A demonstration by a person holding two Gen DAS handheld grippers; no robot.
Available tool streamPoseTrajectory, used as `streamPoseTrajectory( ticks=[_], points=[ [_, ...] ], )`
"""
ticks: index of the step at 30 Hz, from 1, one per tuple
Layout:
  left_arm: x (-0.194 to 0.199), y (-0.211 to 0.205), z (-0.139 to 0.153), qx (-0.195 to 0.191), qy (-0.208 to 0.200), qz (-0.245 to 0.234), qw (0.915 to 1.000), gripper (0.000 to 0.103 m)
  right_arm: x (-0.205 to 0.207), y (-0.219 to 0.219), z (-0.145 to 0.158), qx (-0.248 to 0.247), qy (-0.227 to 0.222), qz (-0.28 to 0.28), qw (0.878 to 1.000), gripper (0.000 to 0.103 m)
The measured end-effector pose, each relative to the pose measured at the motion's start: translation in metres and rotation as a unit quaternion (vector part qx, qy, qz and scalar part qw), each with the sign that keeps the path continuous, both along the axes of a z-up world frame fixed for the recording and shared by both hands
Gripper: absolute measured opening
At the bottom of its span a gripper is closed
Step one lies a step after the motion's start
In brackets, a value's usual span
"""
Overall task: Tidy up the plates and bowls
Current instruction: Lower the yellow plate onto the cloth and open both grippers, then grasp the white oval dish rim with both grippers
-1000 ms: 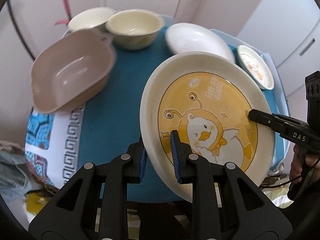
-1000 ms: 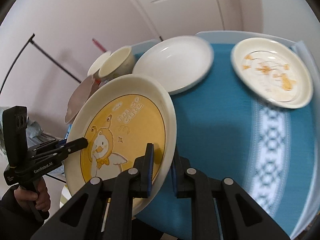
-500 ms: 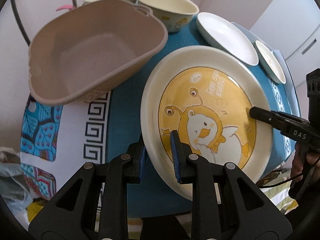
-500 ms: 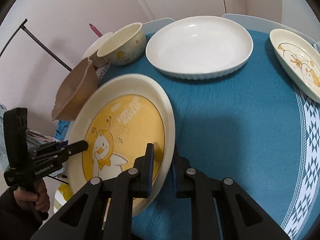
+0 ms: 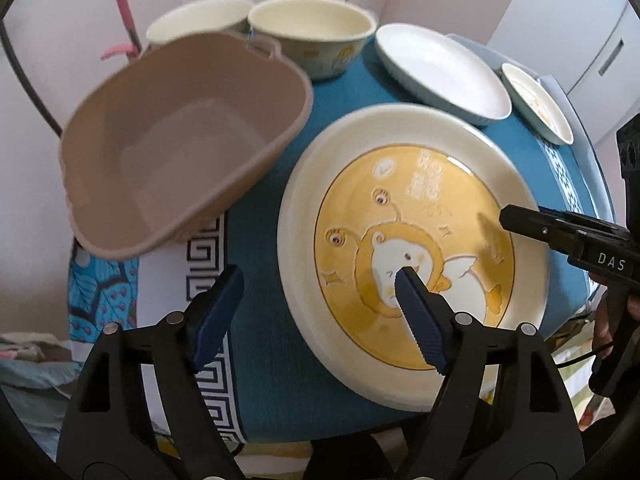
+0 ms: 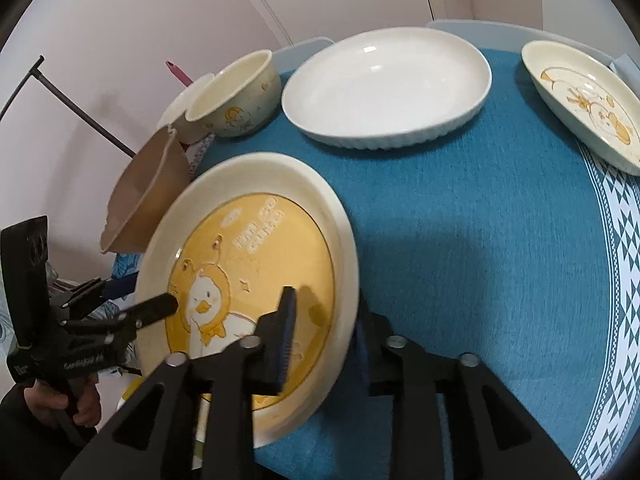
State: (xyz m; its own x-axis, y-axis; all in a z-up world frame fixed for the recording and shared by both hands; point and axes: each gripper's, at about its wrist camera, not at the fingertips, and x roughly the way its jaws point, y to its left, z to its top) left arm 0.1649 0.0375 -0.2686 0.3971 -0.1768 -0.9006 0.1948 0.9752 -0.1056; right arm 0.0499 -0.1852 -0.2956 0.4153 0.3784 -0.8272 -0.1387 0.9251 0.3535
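both tongs are letting go of the round cream plate with a yellow cartoon duck [image 5: 412, 248]. left tongs [image 5: 320, 312] are opening, already wide: one ribbed blue pad [image 5: 420, 324] hangs over the duck picture, the other sits off the rim above the cloth, neither pressing. right tongs [image 6: 324, 336] are opening too, only partway, straddling the plate's opposite rim, with the upper pad lifted clear of the glossy face; the lower pad is hidden under the rim.

the plate lies at the near edge of the worktop on a woven teal tablecloth [image 6: 460, 240], near flat, its rim slightly blurred. the printed lettering points toward the far side, the duck's feet toward the near edge.

just beside it stands a matte beige plastic basin with rounded corners [image 5: 180, 148]. behind are two cream bowls [image 5: 312, 32], a glossy white oval dish with a fluted wall [image 6: 388, 84], and a smaller cream duck plate [image 6: 584, 100].
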Motion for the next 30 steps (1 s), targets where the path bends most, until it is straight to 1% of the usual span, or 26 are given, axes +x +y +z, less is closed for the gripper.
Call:
streamPoseTrajectory(
  ticks=[1, 2, 3, 6, 8, 10, 12, 13, 14, 15, 16, 17, 18, 19, 20, 23, 26, 27, 30],
  points=[
    [0.001, -0.002, 0.001, 0.005, -0.001, -0.003, 1.0000, 0.077, -0.001, 0.001, 0.003, -0.001, -0.009, 0.002, 1.000, 0.044],
    [-0.001, -0.003, 0.003, 0.009, -0.002, -0.007, 0.9999, 0.077, -0.001, 0.001, 0.006, -0.002, -0.014, 0.004, 1.000, 0.048],
    [-0.001, -0.004, 0.004, 0.011, -0.001, -0.009, 0.9999, 0.077, -0.001, 0.001, 0.009, -0.005, -0.016, 0.005, 1.000, 0.051],
    [-0.005, -0.004, 0.012, 0.012, 0.001, -0.012, 0.9999, 0.077, -0.003, 0.000, 0.017, -0.011, -0.014, 0.004, 1.000, 0.051],
    [-0.008, -0.004, 0.026, 0.011, -0.005, -0.013, 0.9998, 0.077, -0.004, 0.001, 0.026, -0.014, -0.020, 0.000, 1.000, 0.051],
    [-0.010, -0.005, 0.047, 0.007, -0.019, -0.016, 0.9997, 0.077, -0.005, 0.001, 0.043, -0.021, -0.034, -0.004, 0.999, 0.051],
    [-0.009, -0.009, 0.075, -0.002, -0.043, -0.019, 0.9989, 0.077, -0.005, -0.002, 0.067, -0.027, -0.050, -0.008, 0.998, 0.051],
    [-0.009, -0.010, 0.090, -0.007, -0.060, -0.021, 0.9980, 0.077, -0.005, -0.004, 0.078, -0.031, -0.058, -0.011, 0.998, 0.053],
    [-0.007, -0.013, 0.108, -0.010, -0.083, -0.021, 0.9963, 0.080, -0.005, -0.006, 0.090, -0.035, -0.066, -0.013, 0.997, 0.058],
    [-0.006, -0.015, 0.123, -0.011, -0.105, -0.020, 0.9942, 0.092, -0.004, -0.007, 0.102, -0.040, -0.078, -0.017, 0.996, 0.078],
    [-0.004, -0.017, 0.136, -0.013, -0.128, -0.018, 0.9915, 0.100, -0.004, -0.010, 0.114, -0.043, -0.095, -0.020, 0.994, 0.102],
    [-0.003, -0.018, 0.148, -0.015, -0.152, -0.014, 0.9882, 0.103, -0.005, -0.011, 0.124, -0.046, -0.113, -0.025, 0.992, 0.103],
    [0.000, -0.019, 0.158, -0.021, -0.172, -0.012, 0.9847, 0.103, -0.004, -0.014, 0.135, -0.053, -0.132, -0.033, 0.989, 0.103],
    [0.005, -0.021, 0.165, -0.030, -0.185, -0.013, 0.9823, 0.103, -0.003, -0.016, 0.145, -0.063, -0.150, -0.039, 0.986, 0.103],
    [0.013, -0.023, 0.170, -0.038, -0.187, -0.014, 0.9816, 0.103, 0.000, -0.017, 0.153, -0.074, -0.160, -0.044, 0.983, 0.103],
    [0.033, -0.033, 0.173, -0.061, -0.174, -0.014, 0.9827, 0.103, 0.012, -0.025, 0.173, -0.101, -0.167, -0.049, 0.980, 0.103],
    [0.051, -0.041, 0.171, -0.074, -0.154, 0.001, 0.9853, 0.103, 0.028, -0.044, 0.190, -0.115, -0.147, -0.063, 0.980, 0.103],
    [0.056, -0.044, 0.169, -0.079, -0.149, 0.007, 0.9858, 0.103, 0.035, -0.051, 0.196, -0.121, -0.146, -0.070, 0.979, 0.103],
    [0.069, -0.050, 0.159, -0.086, -0.128, 0.029, 0.9876, 0.103, 0.048, -0.064, 0.203, -0.139, -0.162, -0.067, 0.975, 0.103]
  ],
)
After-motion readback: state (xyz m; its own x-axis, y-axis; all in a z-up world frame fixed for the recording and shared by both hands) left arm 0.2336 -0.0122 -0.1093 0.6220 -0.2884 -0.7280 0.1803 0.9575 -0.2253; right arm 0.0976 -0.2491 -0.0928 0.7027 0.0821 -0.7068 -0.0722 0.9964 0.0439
